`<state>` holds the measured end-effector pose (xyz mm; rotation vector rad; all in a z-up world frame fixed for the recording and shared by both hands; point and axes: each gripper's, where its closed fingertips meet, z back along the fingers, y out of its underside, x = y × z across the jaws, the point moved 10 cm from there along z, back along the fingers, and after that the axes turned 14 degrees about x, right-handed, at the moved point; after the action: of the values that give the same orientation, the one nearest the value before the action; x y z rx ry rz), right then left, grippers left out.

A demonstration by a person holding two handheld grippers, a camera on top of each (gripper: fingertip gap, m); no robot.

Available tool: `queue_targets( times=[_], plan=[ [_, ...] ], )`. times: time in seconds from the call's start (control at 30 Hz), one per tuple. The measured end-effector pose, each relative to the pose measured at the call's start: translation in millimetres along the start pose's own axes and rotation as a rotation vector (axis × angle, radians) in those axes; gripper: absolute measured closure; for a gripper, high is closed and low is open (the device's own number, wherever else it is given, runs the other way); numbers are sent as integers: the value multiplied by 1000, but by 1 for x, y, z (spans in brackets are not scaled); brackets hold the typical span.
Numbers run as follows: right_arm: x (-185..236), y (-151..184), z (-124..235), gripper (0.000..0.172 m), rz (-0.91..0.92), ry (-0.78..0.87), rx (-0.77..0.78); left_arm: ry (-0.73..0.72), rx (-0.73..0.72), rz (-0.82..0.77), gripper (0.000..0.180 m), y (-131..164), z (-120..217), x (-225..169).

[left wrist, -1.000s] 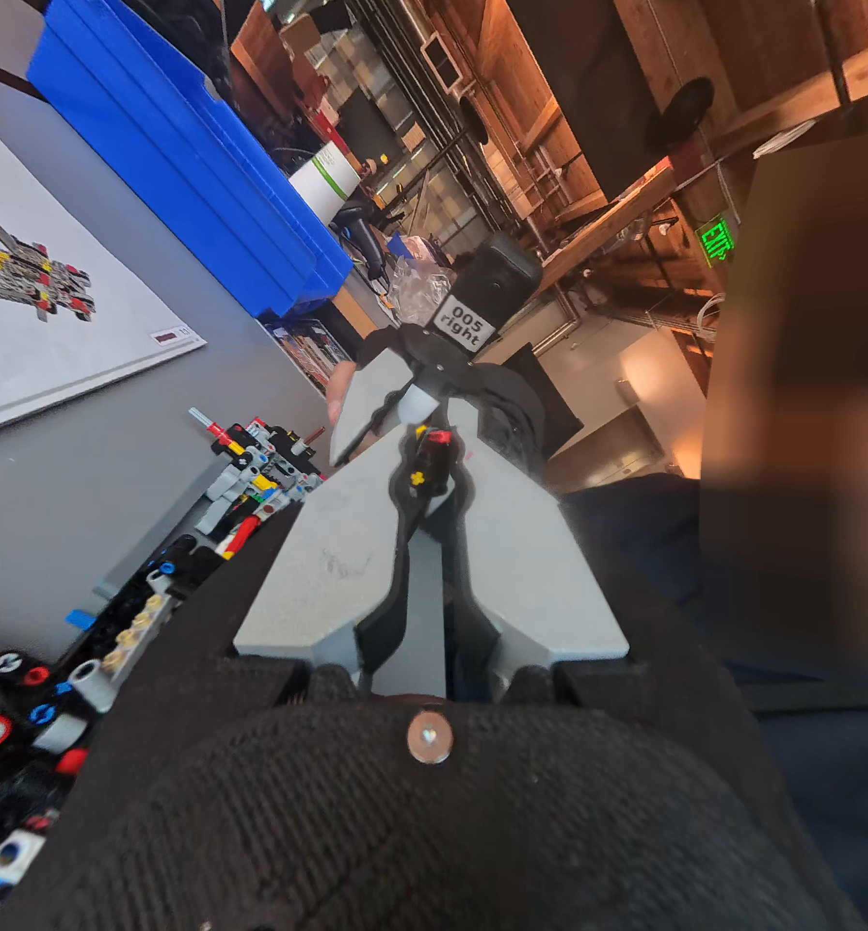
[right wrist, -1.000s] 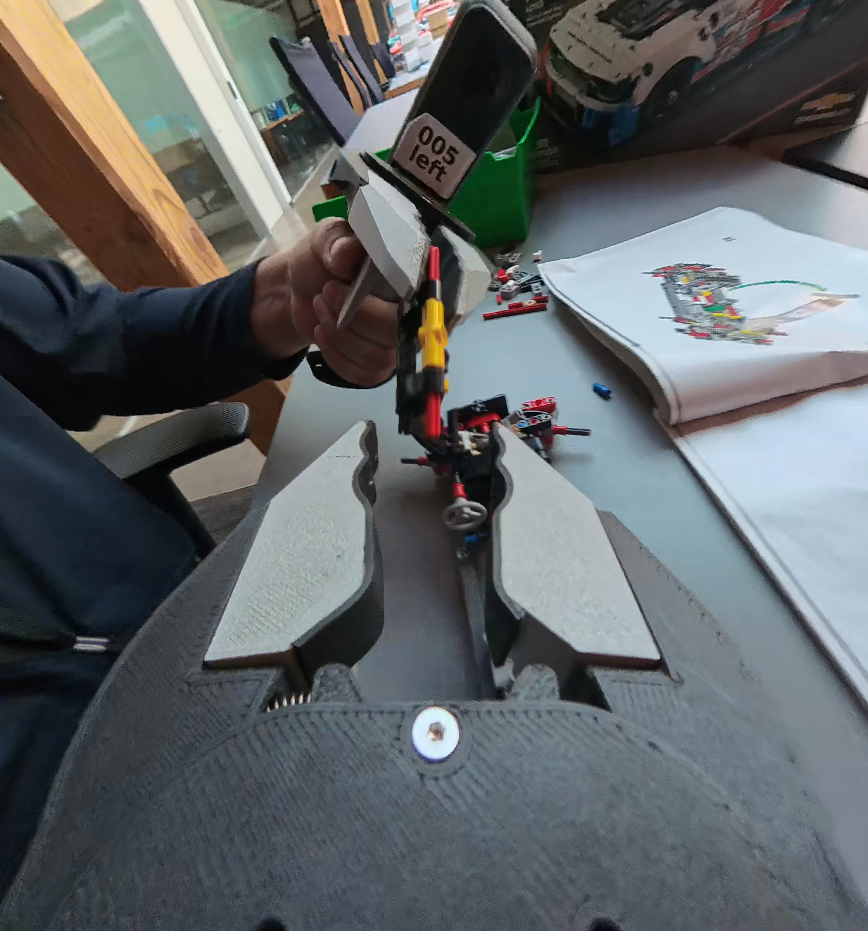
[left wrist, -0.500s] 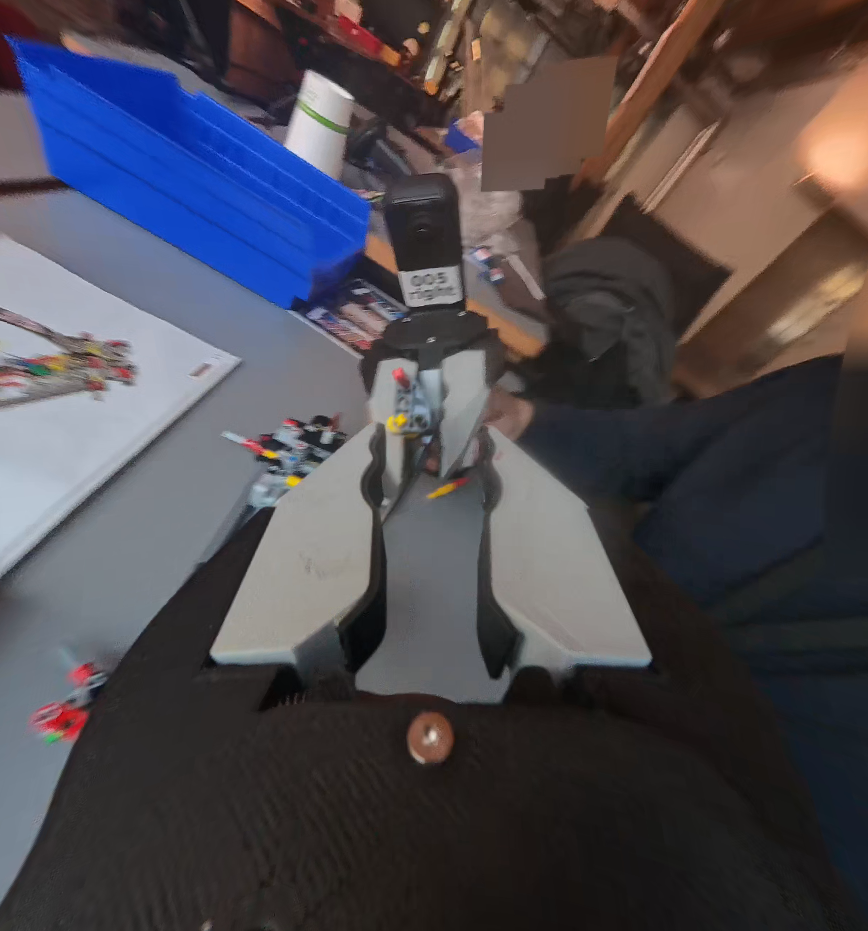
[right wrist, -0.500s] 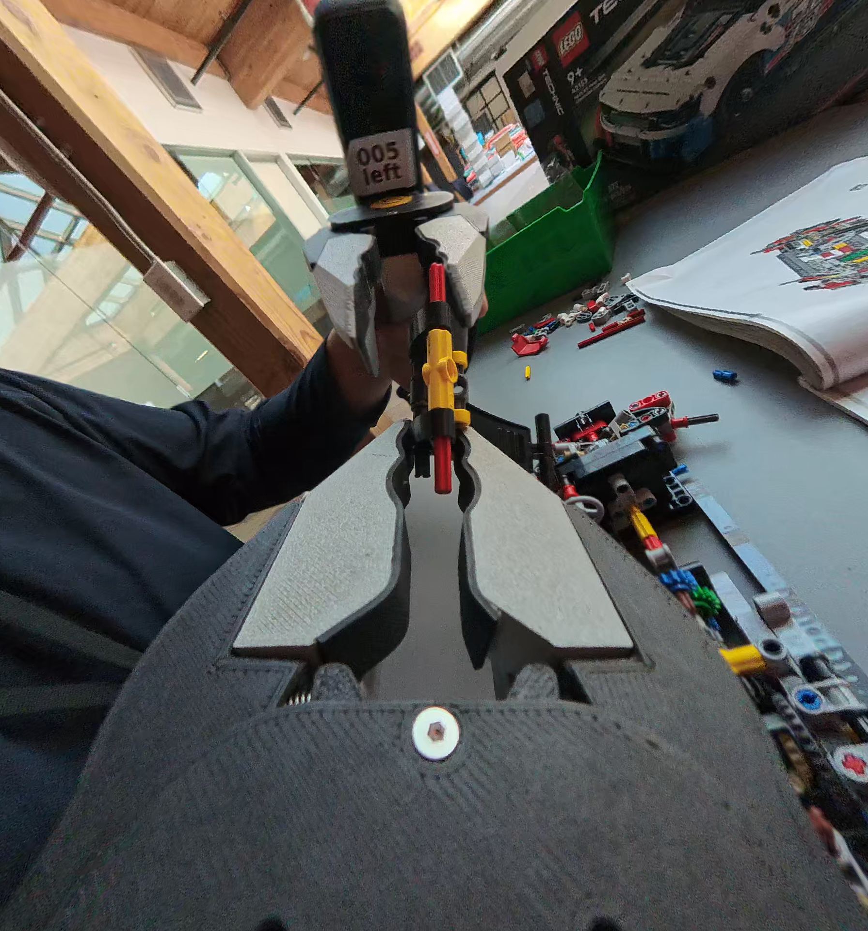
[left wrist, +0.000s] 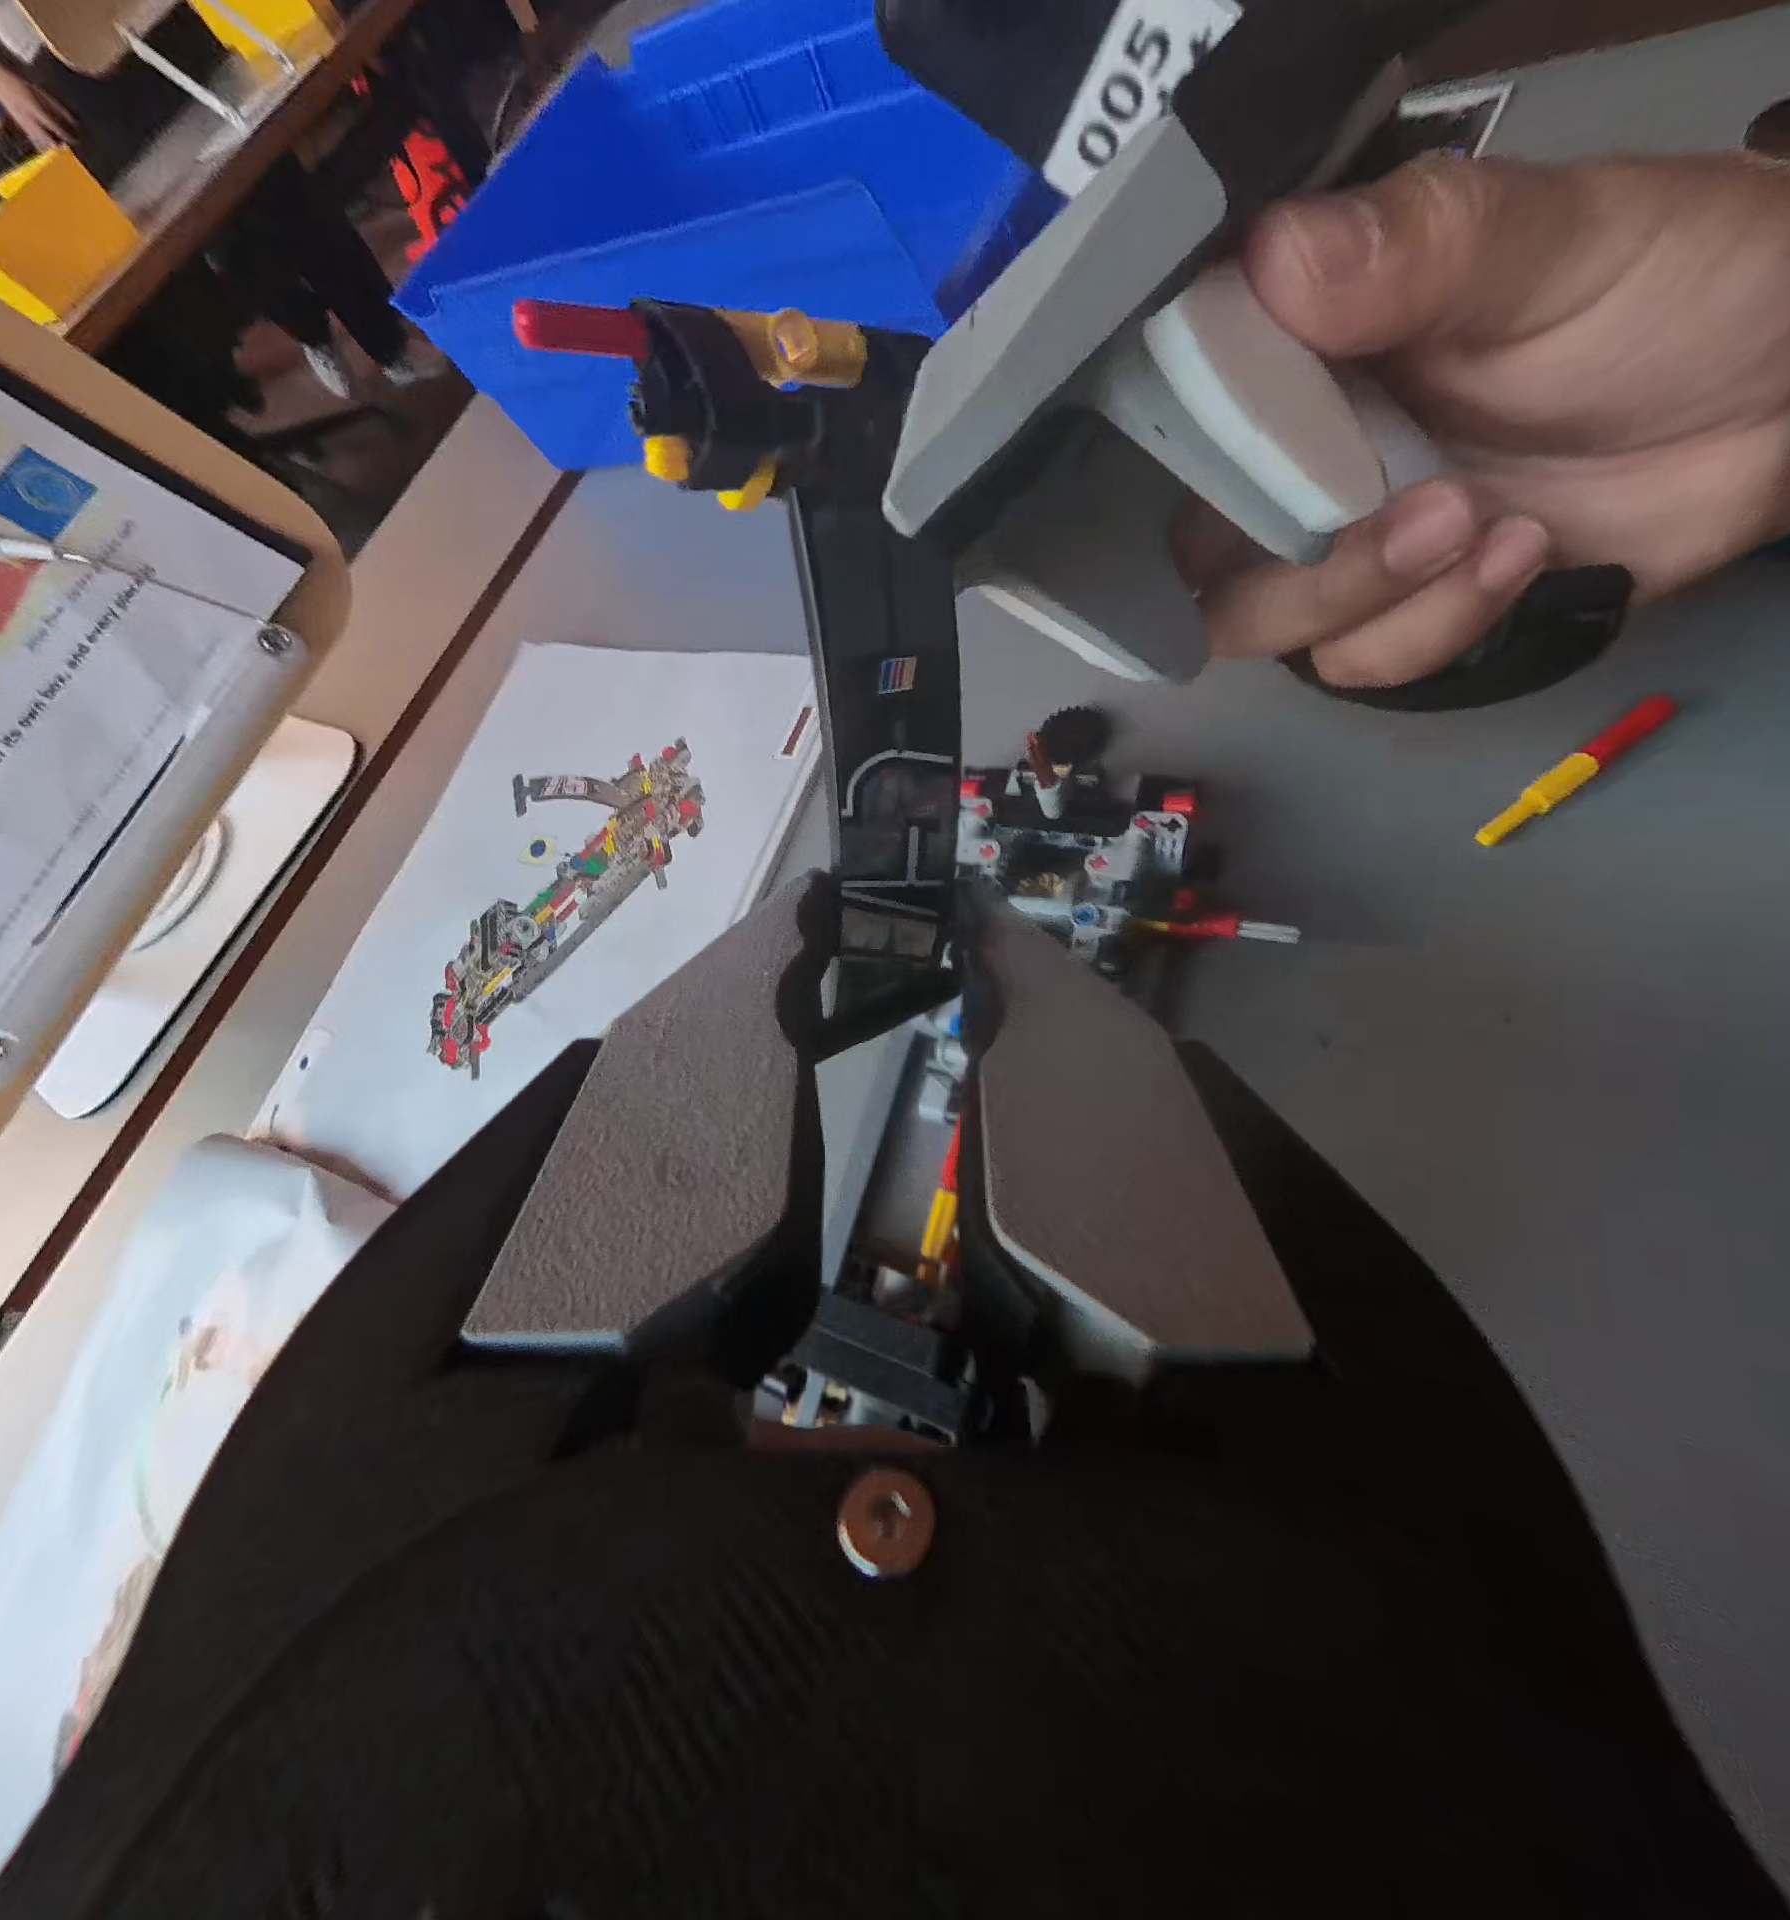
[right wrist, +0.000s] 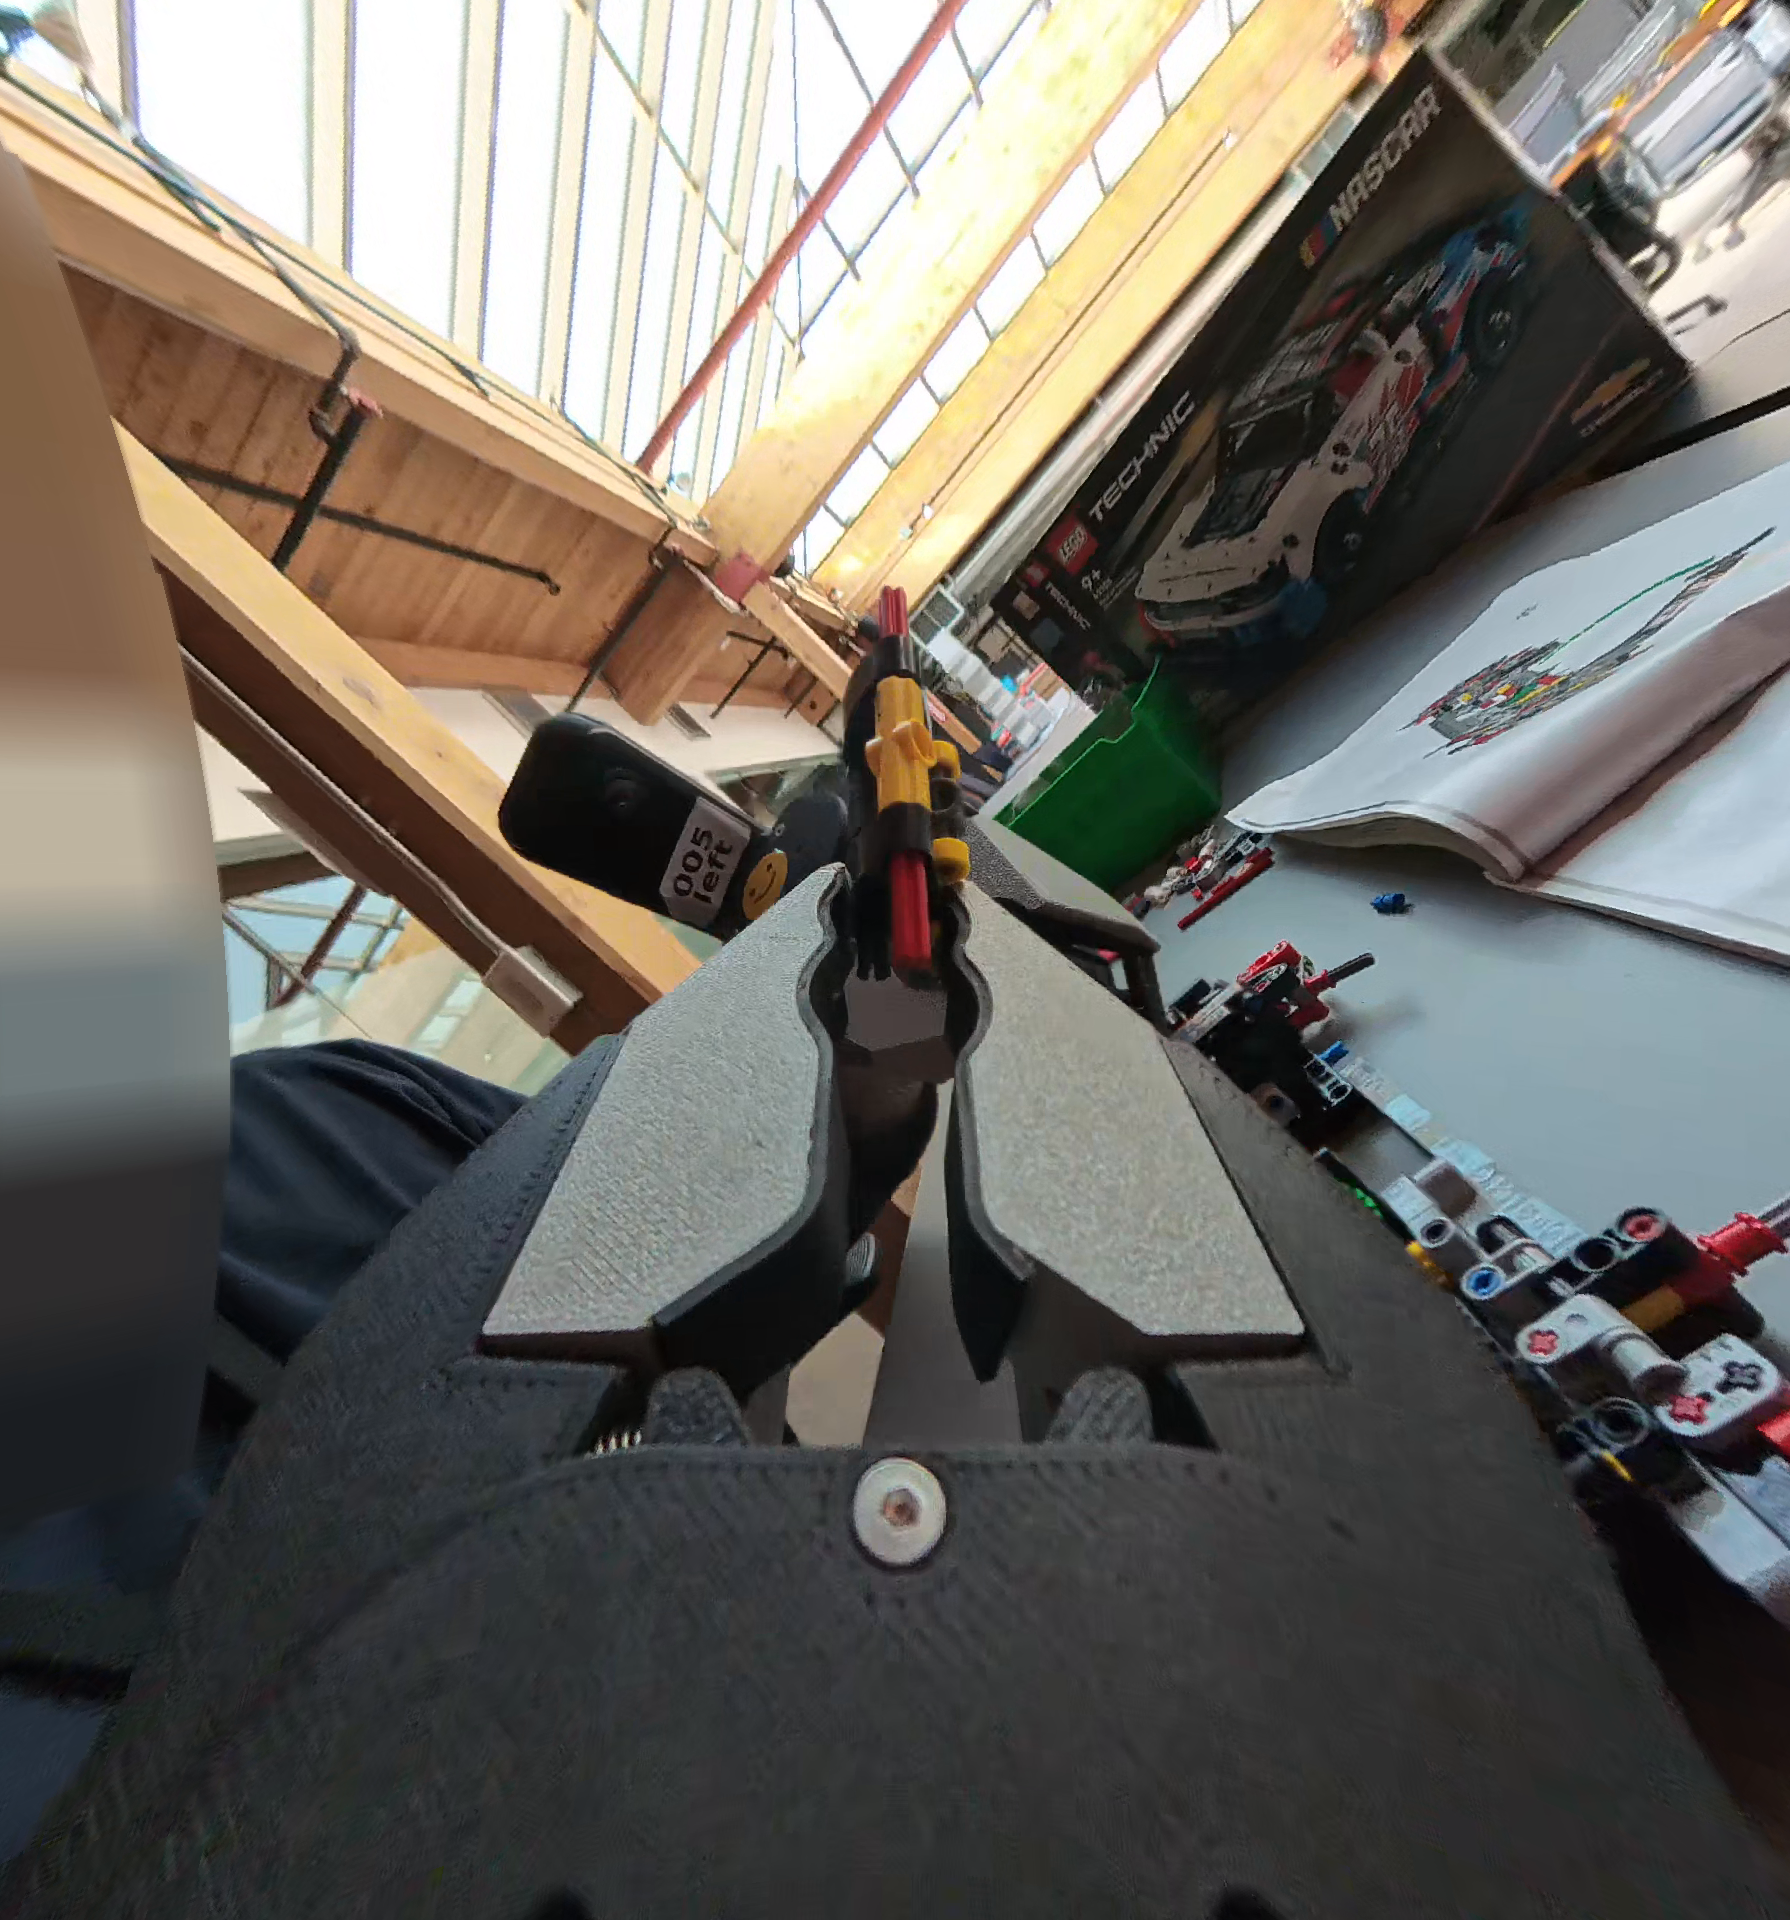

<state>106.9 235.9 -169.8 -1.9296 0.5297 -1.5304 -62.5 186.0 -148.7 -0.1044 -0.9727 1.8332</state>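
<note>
In the left wrist view, the left hand-held gripper is seen pinching the lower end of a long curved black panel, both fingertips being pressed against its edges; the panel rises ahead of the fingers to a cluster of black, yellow and red building pieces at its far end; that cluster is met by the right hand-held gripper, which is gripped by a hand ahead and to the right; beyond it a blue bin is seen; ahead of the fingertips, on the grey table, a partly built model is lying; a loose yellow and red axle piece is lying well to the right of it; an open instruction booklet is spread to the left.

In the right wrist view, the right hand-held gripper is closed on the cluster's red axle and black parts, the yellow connector standing just beyond the fingertips; the left hand-held gripper's camera housing is seen just to the left; more model parts are lying to the right on the table, with the booklet, a green bin and a large printed box farther ahead.
</note>
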Motion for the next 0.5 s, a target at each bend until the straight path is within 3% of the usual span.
queue_targets(
  times=[0.07,0.13,0.17,0.23,0.3,0.37,0.5],
  plan=[
    [-5,-2,6,160,-32,-6,-59,43,-38,42,157,-5,-4,8],
    [-9,-3,10,160,-66,-20,-105,61,-56,95,128,-13,-7,12],
    [-10,-2,11,160,-79,-25,-118,44,-54,95,125,-17,-10,12],
    [-11,-1,12,160,-96,-32,-138,-20,-64,46,130,-24,-14,8],
    [-11,-1,12,159,-96,-28,-138,-95,-90,-22,155,-29,-19,3],
    [-11,-1,14,159,-84,-6,-151,-154,-76,-60,158,-33,-23,1],
    [-12,-2,21,158,-56,40,-128,-27,-53,-52,160,-35,-19,9]
  ],
)
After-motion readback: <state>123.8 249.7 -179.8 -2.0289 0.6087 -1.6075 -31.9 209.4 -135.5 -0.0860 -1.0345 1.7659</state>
